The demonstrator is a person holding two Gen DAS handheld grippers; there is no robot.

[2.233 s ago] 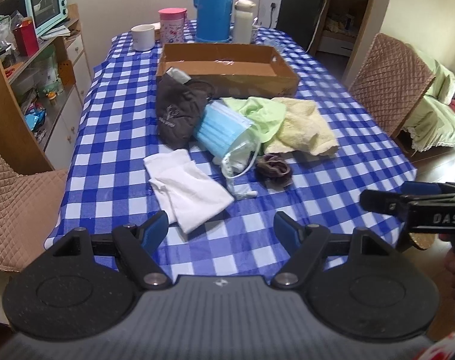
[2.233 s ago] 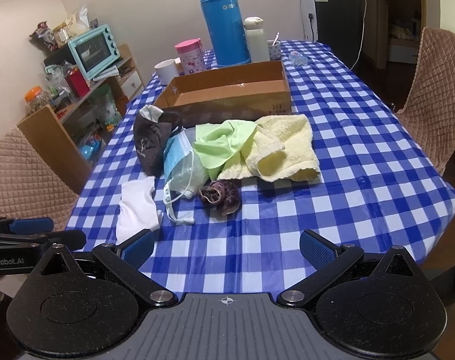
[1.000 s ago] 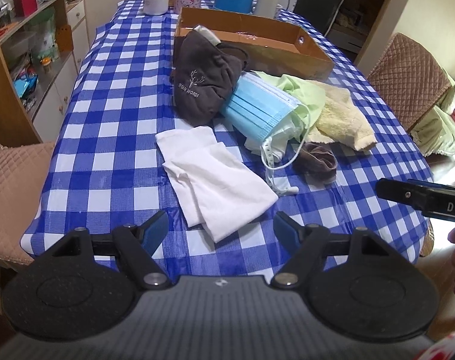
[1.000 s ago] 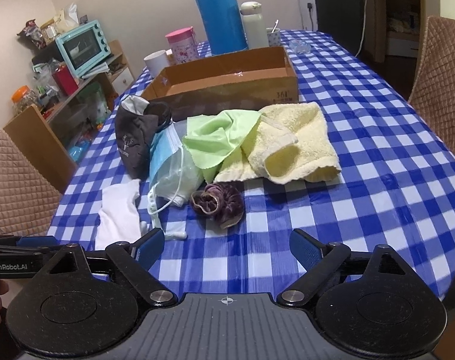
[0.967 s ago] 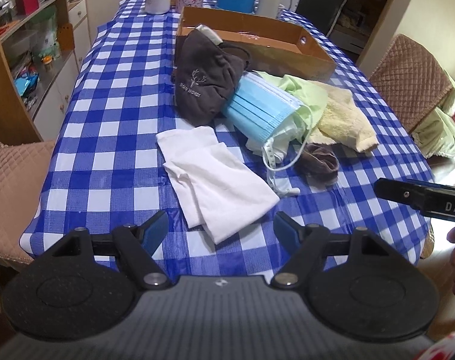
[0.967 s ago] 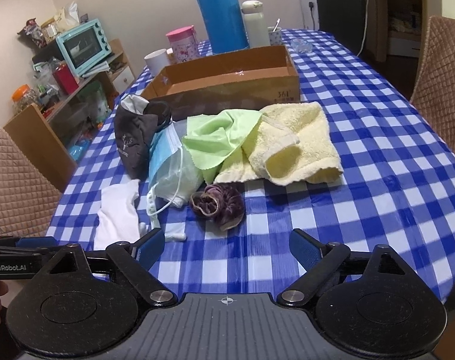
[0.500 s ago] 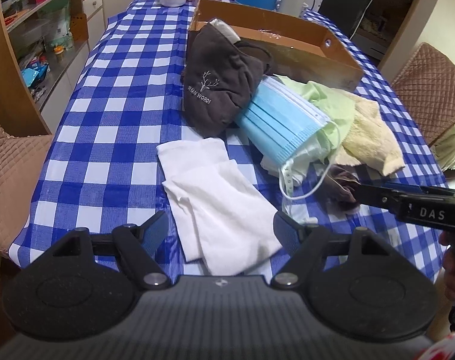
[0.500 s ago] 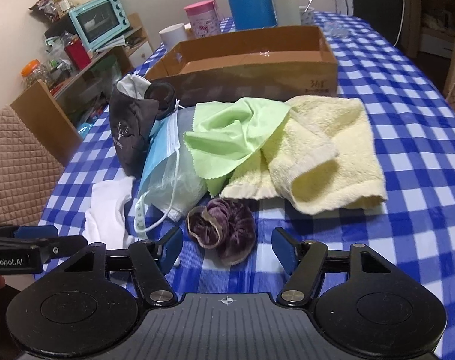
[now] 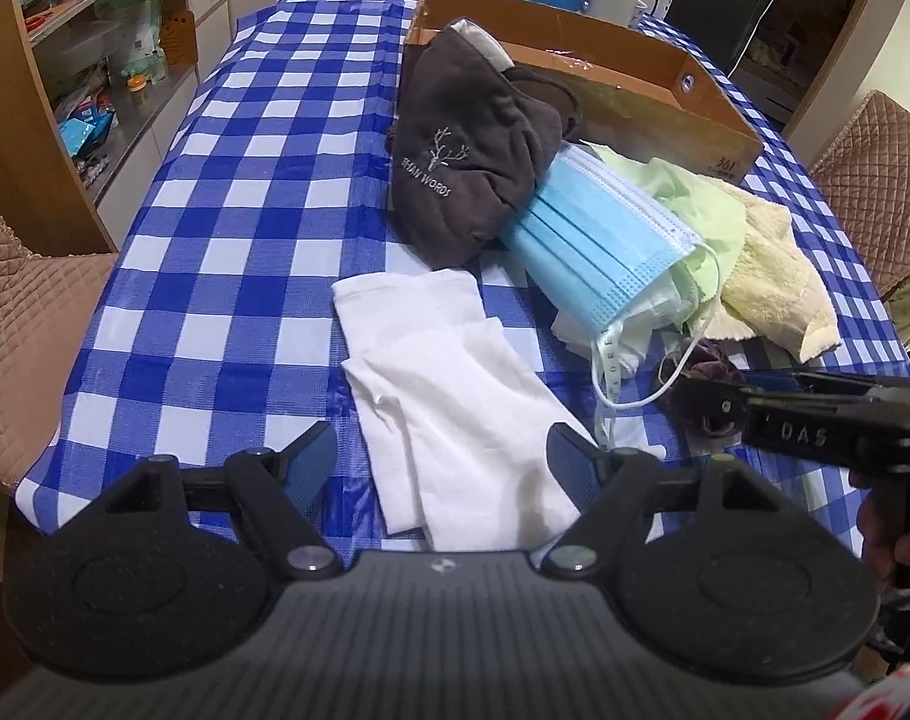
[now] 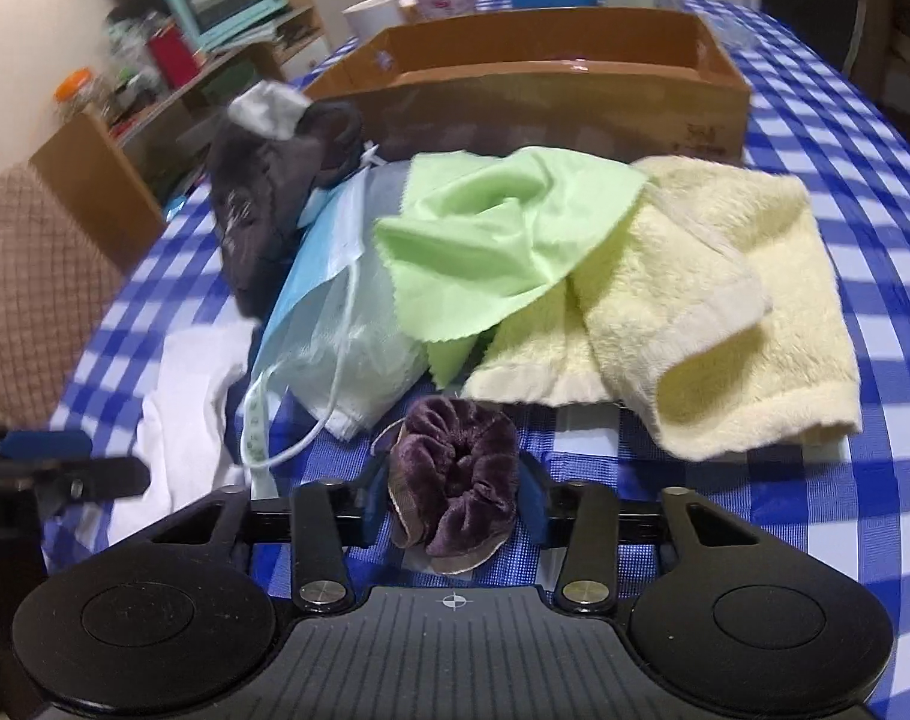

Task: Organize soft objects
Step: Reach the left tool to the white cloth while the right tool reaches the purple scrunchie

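Right tongs (image 10: 452, 504) low over the blue-checked tabletop (image 10: 874, 396), jaws just narrowed onto the purple velvet scrunchie (image 10: 455, 474), blue pads pressed against both its sides where it lies in front of the yellow towel (image 10: 712, 300) and green cloth (image 10: 502, 228). Left tongs (image 9: 440, 459) spread wide with nothing gripped, poised above the near end of the white cloth (image 9: 449, 396). Farther back, brown pouch (image 9: 472, 162) leaning over the blue face mask (image 9: 598, 234), both just before the cardboard box (image 9: 664, 108).
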